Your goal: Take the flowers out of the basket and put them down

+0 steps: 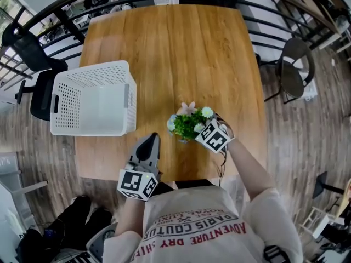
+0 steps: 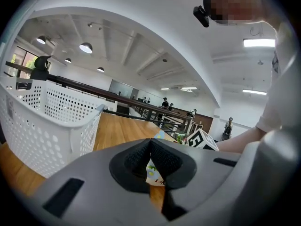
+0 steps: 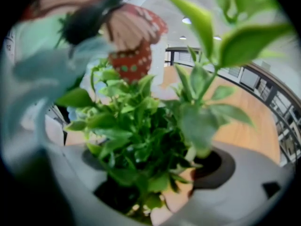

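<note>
A small bunch of flowers (image 1: 187, 123) with green leaves and pink, white and pale blue blooms stands on the wooden table (image 1: 181, 53), right of the white perforated basket (image 1: 104, 68). My right gripper (image 1: 202, 130) is shut on the bunch from its right side. In the right gripper view the leaves (image 3: 141, 140) fill the space between the jaws of that gripper (image 3: 164, 182). My left gripper (image 1: 152, 139) hovers near the table's front edge with its jaws closed together on nothing. From the left gripper (image 2: 150, 142) the basket (image 2: 47, 121) shows at left and the flowers (image 2: 181, 136) far right.
The basket looks empty and lies at the table's left edge. Black railings (image 1: 285, 15) run behind and to the right of the table. A round chair (image 1: 293, 70) stands at right, a black office chair (image 1: 33, 53) at left.
</note>
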